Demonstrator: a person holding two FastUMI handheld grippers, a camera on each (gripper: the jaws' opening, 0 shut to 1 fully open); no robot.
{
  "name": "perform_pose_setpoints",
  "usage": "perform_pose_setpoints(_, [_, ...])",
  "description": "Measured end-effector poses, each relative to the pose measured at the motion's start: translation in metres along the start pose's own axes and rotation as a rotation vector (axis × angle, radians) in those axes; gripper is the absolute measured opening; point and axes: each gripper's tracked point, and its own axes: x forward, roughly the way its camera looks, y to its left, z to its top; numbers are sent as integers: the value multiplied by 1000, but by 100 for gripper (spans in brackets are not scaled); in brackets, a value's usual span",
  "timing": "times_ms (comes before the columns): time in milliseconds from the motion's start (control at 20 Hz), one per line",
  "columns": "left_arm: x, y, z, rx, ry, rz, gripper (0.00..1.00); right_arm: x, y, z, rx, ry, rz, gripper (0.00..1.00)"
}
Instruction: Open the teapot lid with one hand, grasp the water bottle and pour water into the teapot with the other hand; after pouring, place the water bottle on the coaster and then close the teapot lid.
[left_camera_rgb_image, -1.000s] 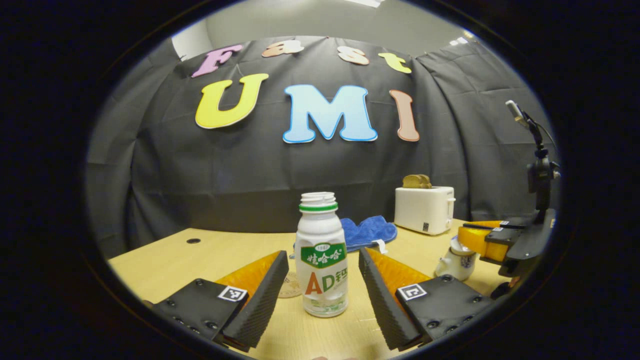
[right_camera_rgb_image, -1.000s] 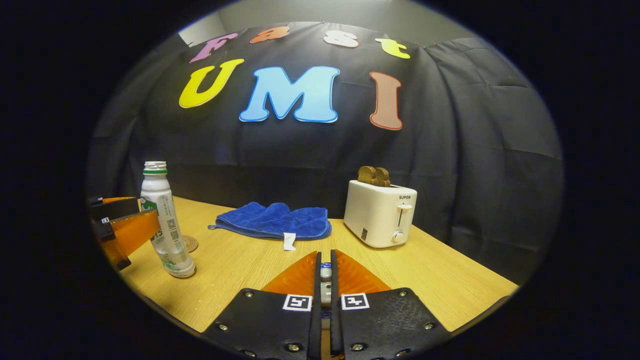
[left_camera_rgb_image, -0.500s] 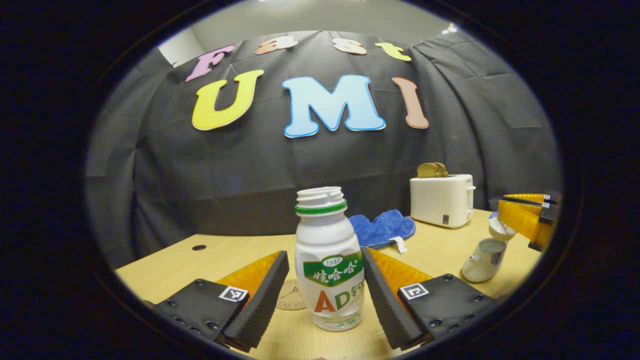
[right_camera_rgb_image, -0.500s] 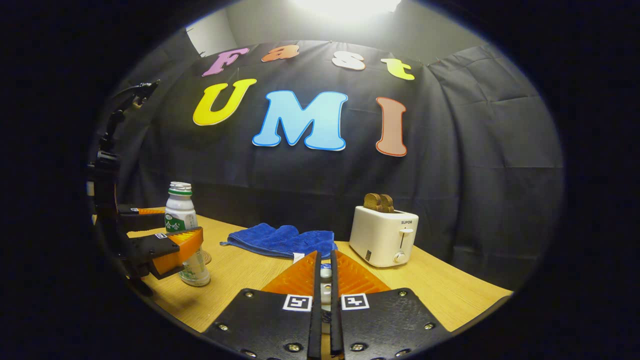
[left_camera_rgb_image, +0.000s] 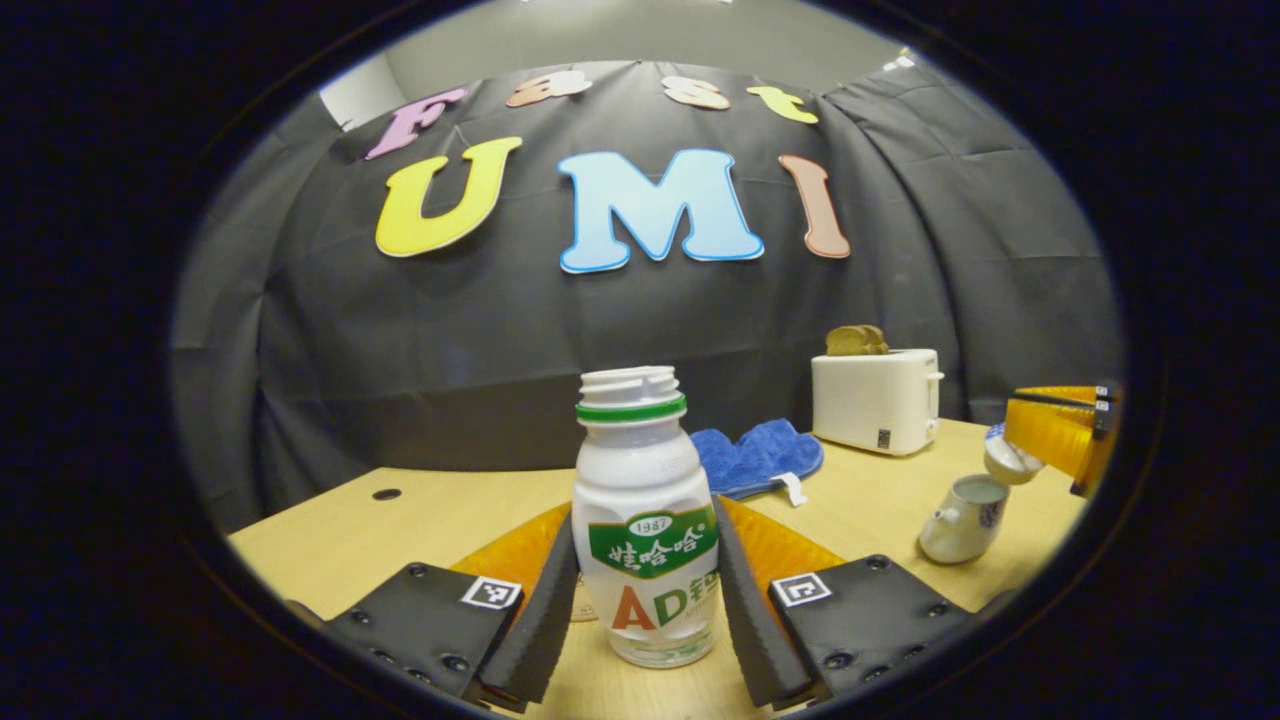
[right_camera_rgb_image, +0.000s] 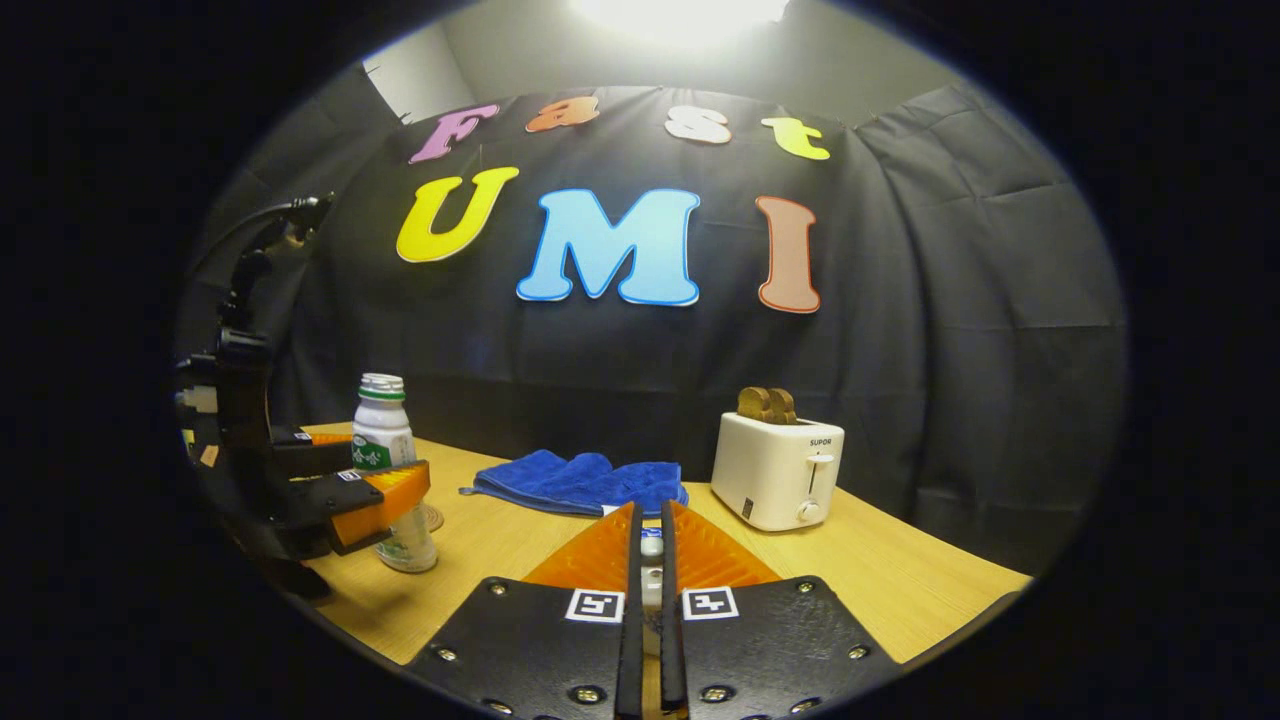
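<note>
1. My left gripper (left_camera_rgb_image: 645, 600) has its fingers closed in against both sides of the bottle (left_camera_rgb_image: 645, 520), which stands upright on the table (left_camera_rgb_image: 400, 510) with no cap on its neck. I judge the grip made, though I cannot tell how firmly it bites. The body is smooth and rounded; if the hold is light, the bottle could slip or twist once it leaves the table.

2. The bottle is open at the top. A jerk or an early tilt on the way across would spill onto the table short of the pot.

3. The pot (left_camera_rgb_image: 962, 515) sits well to the right, mouth open, with the lid (left_camera_rgb_image: 1008, 462) held just above it by my right gripper (right_camera_rgb_image: 648, 560), whose fingers are nearly together on the lid's knob. The hold is on a small knob; a slack squeeze could drop the lid onto the pot or table and chip it.

4. The lid hangs close over the mouth. If it is not drawn aside, the bottle neck may knock against it or the stream may hit it.

5. The mouth is small; a fast pour from a wide neck could run over the rim.

6. The coaster (left_camera_rgb_image: 582, 610) lies just behind the bottle, partly hidden by my fingers. Setting down blind could land the base half on its edge and tip it.
</note>
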Motion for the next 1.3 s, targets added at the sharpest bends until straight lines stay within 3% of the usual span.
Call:
perform_pose_setpoints(50, [-1,-3,0,15,-3,-7,81,-5,2,5,-2,-10,6,7])
perform_pose_setpoints(200, [-3,-12,1,87,-4,-18,80,-34,5,9,-22,-33,25,7])
perform_pose_setpoints(500, [-4,-38,11,277,-42,-31,81,-89,-31,14,-76,-80,-30,7])
perform_pose_setpoints(600, [-2,-46,6,309,-26,-40,81,-98,-41,9,-79,-73,-42,7])
perform_pose_setpoints(650, [-2,-47,5,330,-21,-33,76,-101,-41,5,-68,-62,-39,7])
perform_pose_setpoints(700, [-2,-50,6,377,-27,-35,81,-103,-44,-2,-58,-44,-36,7])
perform_pose_setpoints(750, [-2,-54,8,424,-40,-40,76,-106,-47,-7,-55,-31,-37,7])
perform_pose_setpoints(900, [-3,-62,15,545,-76,-39,81,-111,-55,-13,-33,-15,-43,7])
perform_pose_setpoints(950, [-1,-68,14,569,-74,-53,76,-113,-58,-16,-23,-9,-44,7])
perform_pose_setpoints(1000, [1,-73,11,595,-66,-67,81,-115,-59,-17,-10,-4,-41,7])
perform_pose_setpoints(1150, [10,-84,8,717,-51,-96,70,-119,-64,-24,7,6,-42,7])
perform_pose_setpoints(1250, [14,-90,9,781,-52,-110,70,-119,-68,-24,-8,3,-50,7])
perform_pose_setpoints(1300, [15,-91,7,813,-45,-116,76,-119,-72,-23,-25,-1,-58,7])
